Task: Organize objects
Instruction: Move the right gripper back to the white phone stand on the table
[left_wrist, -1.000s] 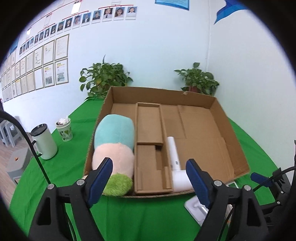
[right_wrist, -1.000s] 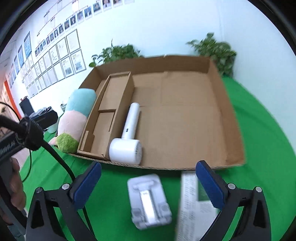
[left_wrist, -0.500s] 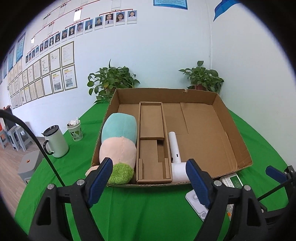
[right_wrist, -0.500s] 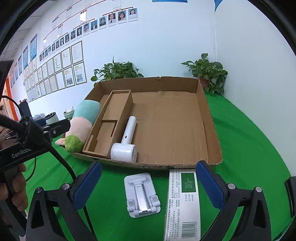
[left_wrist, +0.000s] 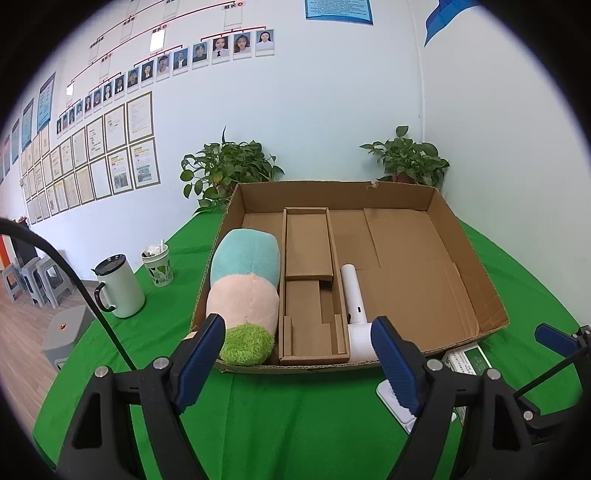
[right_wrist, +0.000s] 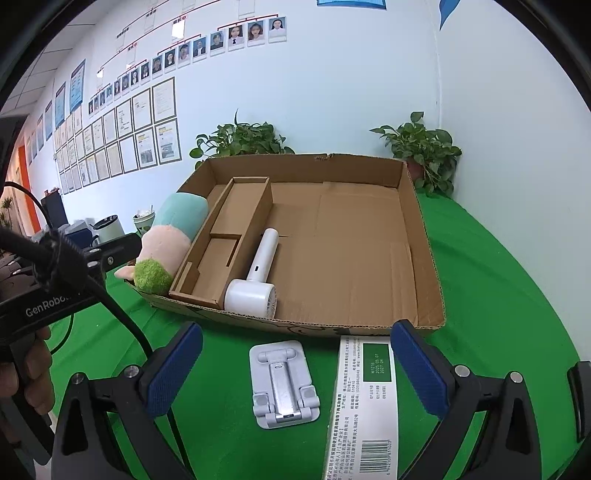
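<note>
A shallow cardboard box (left_wrist: 476, 280) (right_wrist: 424, 254) lies on the green table. Inside it are a pastel plush toy (left_wrist: 243, 288) (right_wrist: 166, 240) at the left, a cardboard divider (left_wrist: 314, 288) (right_wrist: 225, 243), and a white handheld fan (left_wrist: 356, 314) (right_wrist: 258, 277). In front of the box lie a grey folding phone stand (right_wrist: 282, 384) (left_wrist: 397, 402) and a long white and green carton (right_wrist: 365, 402) (left_wrist: 469, 360). My left gripper (left_wrist: 295, 360) is open and empty, before the box's front edge. My right gripper (right_wrist: 291, 373) is open and empty, above the stand and carton.
A white mug with a black lid (left_wrist: 118, 288) and a paper cup (left_wrist: 159, 264) stand on the table left of the box. Two potted plants (left_wrist: 225, 173) (left_wrist: 406, 162) stand behind it by the wall. Grey stools (left_wrist: 29, 277) are off the table's left.
Both grippers have pulled back and risen from the box, so more of the table, the stand and the carton shows. Both stayed open and empty.
</note>
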